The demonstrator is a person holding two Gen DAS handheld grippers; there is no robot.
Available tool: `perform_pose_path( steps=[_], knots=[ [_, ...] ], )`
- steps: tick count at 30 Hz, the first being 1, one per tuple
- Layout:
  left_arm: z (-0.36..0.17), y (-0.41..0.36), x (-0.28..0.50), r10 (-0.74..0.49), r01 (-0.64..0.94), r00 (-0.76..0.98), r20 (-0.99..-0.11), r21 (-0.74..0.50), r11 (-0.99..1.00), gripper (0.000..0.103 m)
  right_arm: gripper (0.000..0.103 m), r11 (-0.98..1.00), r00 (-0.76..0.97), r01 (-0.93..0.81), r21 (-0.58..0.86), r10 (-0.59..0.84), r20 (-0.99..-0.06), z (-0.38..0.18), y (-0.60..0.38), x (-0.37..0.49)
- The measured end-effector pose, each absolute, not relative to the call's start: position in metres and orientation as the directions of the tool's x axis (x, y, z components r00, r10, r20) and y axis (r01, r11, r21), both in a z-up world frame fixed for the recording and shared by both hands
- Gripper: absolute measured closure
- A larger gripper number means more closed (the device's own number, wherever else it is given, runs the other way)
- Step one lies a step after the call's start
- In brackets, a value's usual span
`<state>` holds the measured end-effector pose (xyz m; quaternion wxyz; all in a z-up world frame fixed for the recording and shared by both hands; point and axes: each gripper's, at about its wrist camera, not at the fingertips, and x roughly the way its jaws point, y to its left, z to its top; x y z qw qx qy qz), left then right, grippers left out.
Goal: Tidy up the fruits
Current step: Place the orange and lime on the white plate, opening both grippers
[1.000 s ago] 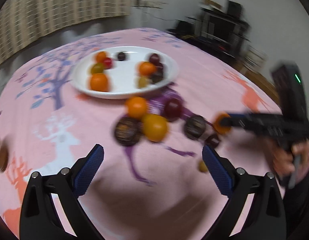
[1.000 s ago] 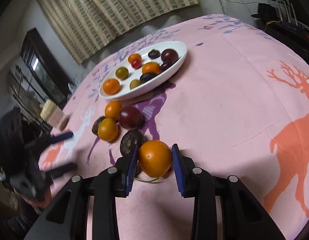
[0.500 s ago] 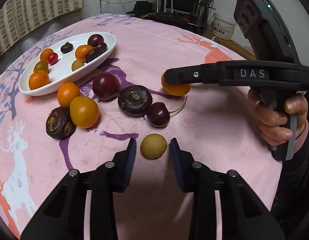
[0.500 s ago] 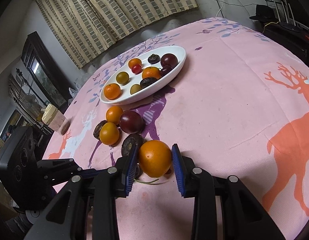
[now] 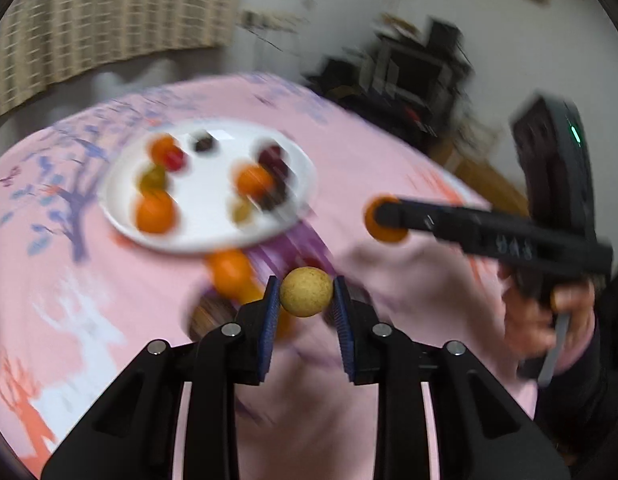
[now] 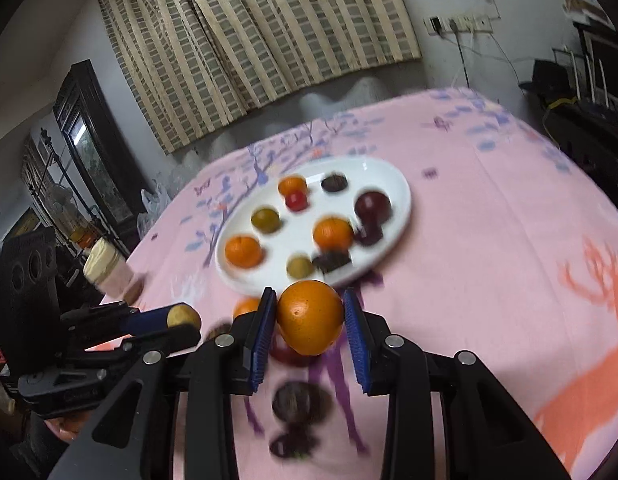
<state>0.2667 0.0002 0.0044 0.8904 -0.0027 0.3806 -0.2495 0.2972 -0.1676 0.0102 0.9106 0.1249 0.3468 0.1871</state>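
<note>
With about nine fruits already on the white plate [image 6: 393,184], the left gripper [image 5: 306,300] is clamped on a small yellow fruit [image 5: 306,291] and the right gripper [image 6: 310,322] on an orange [image 6: 310,317], both lifted short of the plate, while several blurred fruits, perhaps four or five, remain on the pink tablecloth [image 6: 489,240].

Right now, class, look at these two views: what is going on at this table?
A person is sorting fruit with a gripper in each hand. The left gripper is shut on a small yellow fruit, and the right gripper is shut on an orange. Both are held above the pink cloth, facing the white plate, which already holds several fruits. A few dark and orange fruits lie on the cloth near the plate.
</note>
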Motion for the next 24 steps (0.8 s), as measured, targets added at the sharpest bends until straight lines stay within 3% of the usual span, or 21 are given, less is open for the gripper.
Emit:
perform_pose_path(
  steps=[8,9,10,11,13,19,24],
  knots=[
    [0.003,0.018,0.365,-0.317,0.253,0.672,-0.669,-0.195,0.948,0.076,0.067,0.925,0.701,-0.202,0.320,0.365,-0.612,-0.003,-0.140,0.393],
    [0.000,0.018,0.373,-0.287,0.225,0.677,-0.677,-0.180,0.958,0.075,0.062,0.927,0.689,-0.192,0.322,0.361,-0.628,-0.007,-0.140,0.399],
    [-0.001,0.018,0.375,-0.274,0.211,0.679,-0.681,-0.176,0.962,0.059,0.058,0.923,0.682,-0.197,0.330,0.371,-0.631,-0.008,-0.141,0.399],
    [-0.001,0.019,0.377,-0.272,0.206,0.681,-0.680,-0.179,0.962,0.034,0.058,0.919,0.679,-0.205,0.336,0.381,-0.627,-0.007,-0.142,0.397],
    [0.004,0.025,0.373,-0.243,0.177,0.710,-0.661,-0.167,0.970,0.019,0.058,0.917,0.681,-0.226,0.329,0.391,-0.619,-0.001,-0.145,0.386],
    [0.010,0.043,0.354,-0.176,0.109,0.733,-0.657,-0.142,0.984,0.010,0.056,0.899,0.636,-0.316,0.302,0.437,-0.636,0.002,-0.138,0.348],
    [-0.001,0.058,0.337,-0.189,0.085,0.700,-0.689,-0.183,0.979,0.010,0.056,0.894,0.573,-0.369,0.253,0.434,-0.695,-0.016,-0.126,0.322]
  ],
)
